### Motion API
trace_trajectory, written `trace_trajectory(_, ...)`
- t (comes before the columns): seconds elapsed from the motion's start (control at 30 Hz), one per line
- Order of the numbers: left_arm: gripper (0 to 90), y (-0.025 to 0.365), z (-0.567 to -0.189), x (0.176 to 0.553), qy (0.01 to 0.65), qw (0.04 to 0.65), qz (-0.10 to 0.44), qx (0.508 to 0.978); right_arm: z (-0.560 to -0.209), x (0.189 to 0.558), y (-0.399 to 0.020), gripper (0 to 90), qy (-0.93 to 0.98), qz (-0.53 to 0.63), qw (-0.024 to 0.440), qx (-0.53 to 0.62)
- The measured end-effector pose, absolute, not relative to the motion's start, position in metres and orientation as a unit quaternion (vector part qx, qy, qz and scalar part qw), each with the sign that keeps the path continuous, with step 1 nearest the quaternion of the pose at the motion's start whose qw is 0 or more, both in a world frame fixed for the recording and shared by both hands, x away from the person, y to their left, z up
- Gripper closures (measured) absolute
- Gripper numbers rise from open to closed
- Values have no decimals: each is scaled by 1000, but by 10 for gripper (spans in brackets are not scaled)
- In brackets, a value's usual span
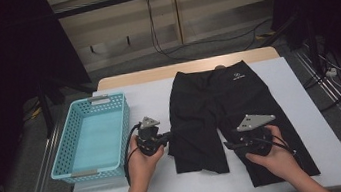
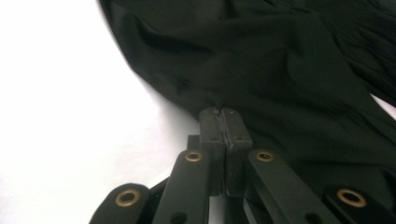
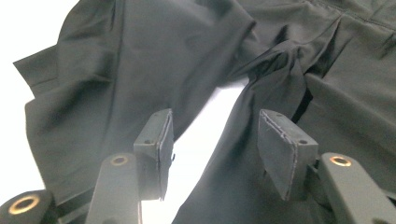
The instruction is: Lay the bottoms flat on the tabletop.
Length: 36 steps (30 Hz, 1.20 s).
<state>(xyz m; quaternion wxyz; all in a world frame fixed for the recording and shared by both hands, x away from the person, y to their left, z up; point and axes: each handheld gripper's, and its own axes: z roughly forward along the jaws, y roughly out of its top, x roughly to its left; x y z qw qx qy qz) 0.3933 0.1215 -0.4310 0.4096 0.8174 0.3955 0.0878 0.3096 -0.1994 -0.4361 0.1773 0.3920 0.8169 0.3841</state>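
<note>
A pair of black shorts lies flat on the white table, waistband at the far side, legs toward me. My left gripper is at the outer edge of the shorts' left leg. In the left gripper view its jaws are pressed together right on the hem of the shorts, and the cloth puckers toward the tips. My right gripper hovers at the inner edge of the right leg. Its jaws stand apart over the shorts, with the leg's edge and a strip of bare table between them, and the pads press on nothing.
A light blue plastic basket stands at the table's left, with nothing in it. White table surface lies bare to the right of the shorts and in front of them. Cables run over the floor beyond the table.
</note>
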Motion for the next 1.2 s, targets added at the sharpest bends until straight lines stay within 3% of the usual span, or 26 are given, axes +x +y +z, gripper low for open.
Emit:
trace_trajectory(0.63,886,129,-440,401,418,390,119,812,-451,318,-167,538,842,359,152,371)
trace_trajectory(0.9,886,129,-439,401,420,390,125,810,-455,317,-156,676,845,362,136,368)
trace_trajectory(1.03,886,127,-438,402,422,392,126,808,-455,316,-155,880,849,370,120,357)
trace_trajectory(1.2,885,127,-439,403,419,391,122,810,-451,317,-158,900,850,374,126,348)
